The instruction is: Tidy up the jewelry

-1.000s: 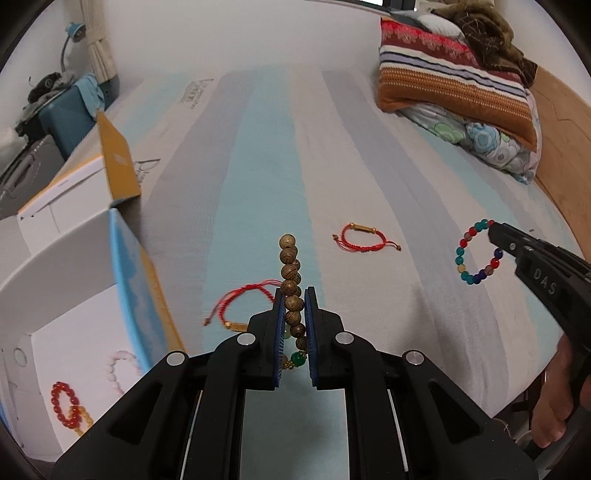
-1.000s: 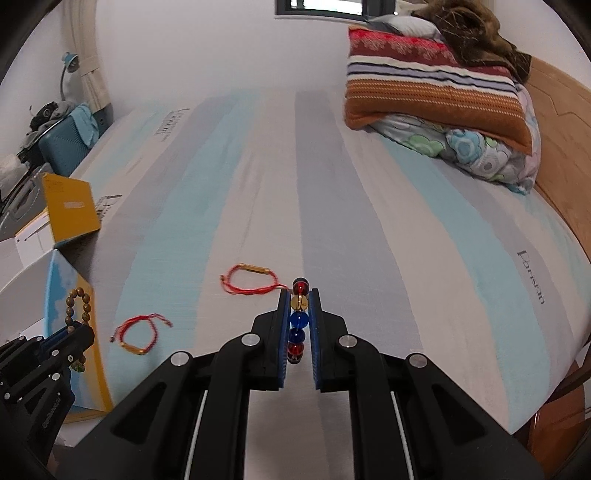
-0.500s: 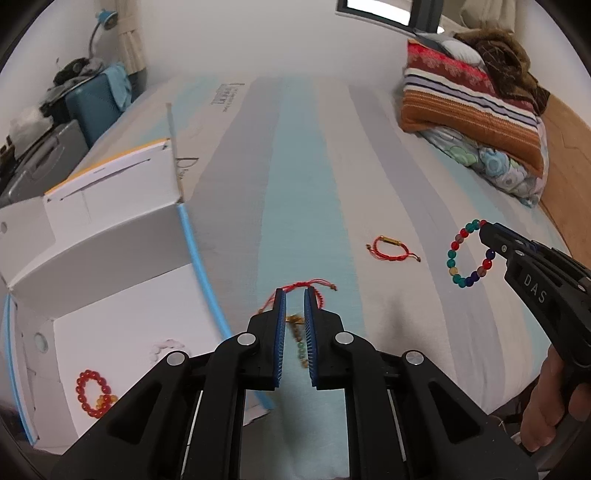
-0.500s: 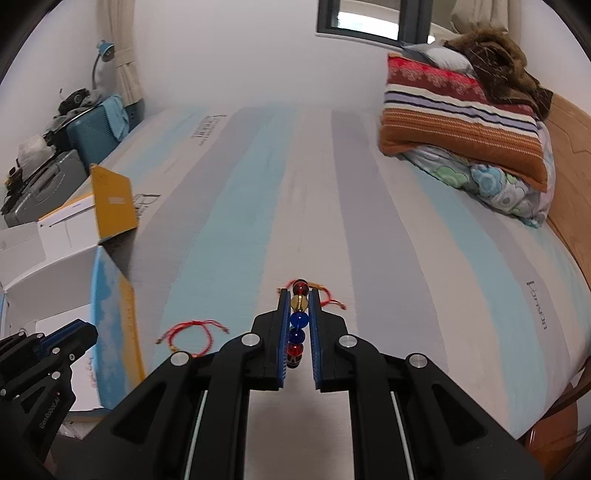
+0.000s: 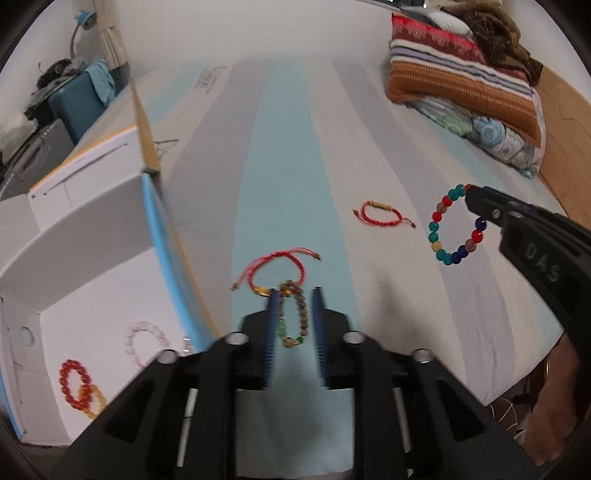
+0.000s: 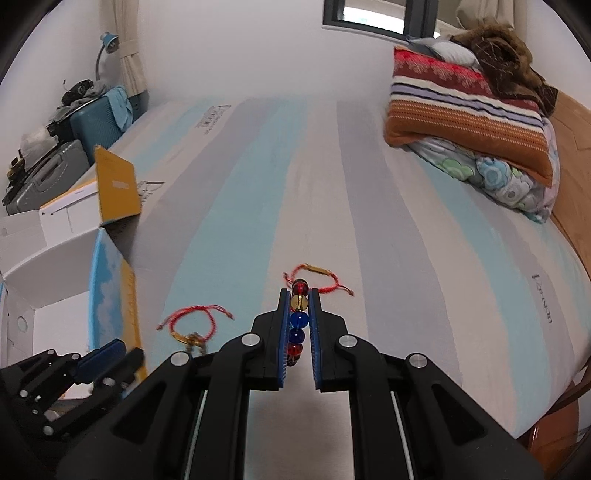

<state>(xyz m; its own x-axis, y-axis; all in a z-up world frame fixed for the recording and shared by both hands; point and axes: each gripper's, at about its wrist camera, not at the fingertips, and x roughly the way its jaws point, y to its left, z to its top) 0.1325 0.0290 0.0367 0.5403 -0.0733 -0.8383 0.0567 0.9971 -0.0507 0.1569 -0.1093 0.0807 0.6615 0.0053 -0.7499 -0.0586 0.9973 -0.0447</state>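
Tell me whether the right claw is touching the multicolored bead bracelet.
Touching. The right wrist view shows the right claw clamped on the multicolored bead bracelet, with its blue pads pressing the beads.

Setting: a bedroom in a home. A bed with a striped mattress (image 6: 295, 192) in pale blue, grey and white is seen filling most of both views. Folded striped blankets (image 6: 465, 110) are stacked on a floral quilt (image 6: 509, 181) at the right, against a wooden bed frame (image 6: 572, 140). A curtain (image 6: 129, 55) and a window (image 6: 373, 14) are set in the far white wall. A blue desk lamp (image 6: 109, 42) and suitcases (image 6: 99, 125) are noted at the left.
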